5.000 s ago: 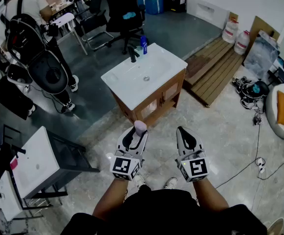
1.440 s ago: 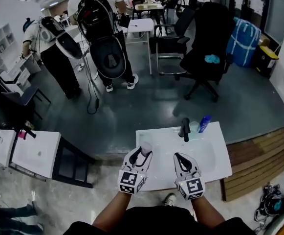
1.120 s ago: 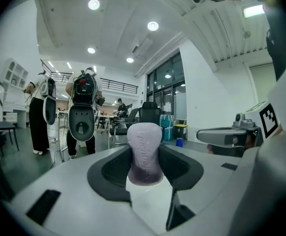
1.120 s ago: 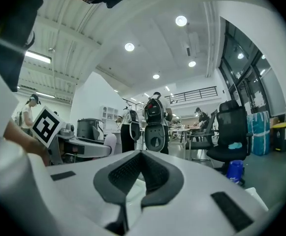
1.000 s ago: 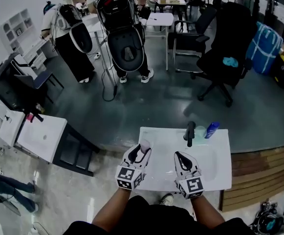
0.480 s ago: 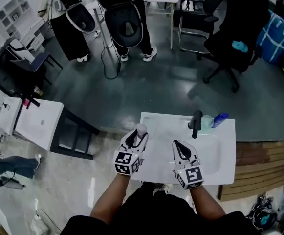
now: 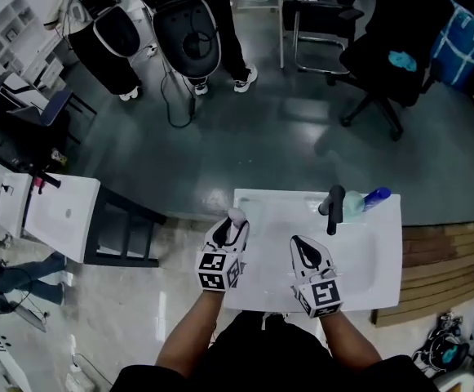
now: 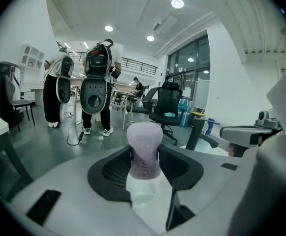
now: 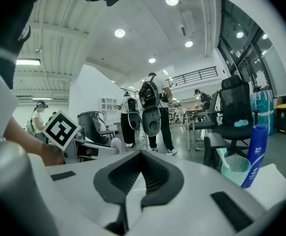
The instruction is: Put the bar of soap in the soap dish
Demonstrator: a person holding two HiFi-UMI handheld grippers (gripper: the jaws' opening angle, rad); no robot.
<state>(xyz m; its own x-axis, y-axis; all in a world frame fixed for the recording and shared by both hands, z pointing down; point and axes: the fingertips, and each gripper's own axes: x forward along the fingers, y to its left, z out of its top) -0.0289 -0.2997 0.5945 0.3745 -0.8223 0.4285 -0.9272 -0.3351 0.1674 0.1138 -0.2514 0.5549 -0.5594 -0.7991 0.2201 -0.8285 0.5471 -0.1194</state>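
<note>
A pale lilac bar of soap [image 7: 235, 216] [image 8: 144, 149] stands upright between the jaws of my left gripper [image 7: 232, 229] [image 8: 144, 167], which is shut on it over the left edge of the white sink [image 7: 367, 256]. My right gripper [image 7: 303, 250] [image 9: 139, 175] hovers over the basin with its pads together and nothing in them. The teal soap dish [image 7: 352, 206] [image 9: 237, 169] sits at the sink's back rim, between the black faucet [image 7: 333, 207] and a blue bottle [image 7: 378, 196] [image 9: 256, 154]. Both grippers are well short of the dish.
A second white sink stand [image 7: 57, 216] is on the floor at the left. People with dark backpack rigs [image 7: 186, 23] stand beyond the sink, and a black office chair [image 7: 392, 64] is at the back right. Wooden planks [image 7: 457, 260] lie to the right.
The view has tilted down and drawn nearer to the sink, which now lies right under both grippers. The left gripper still holds the soap; the right stays beside it.
</note>
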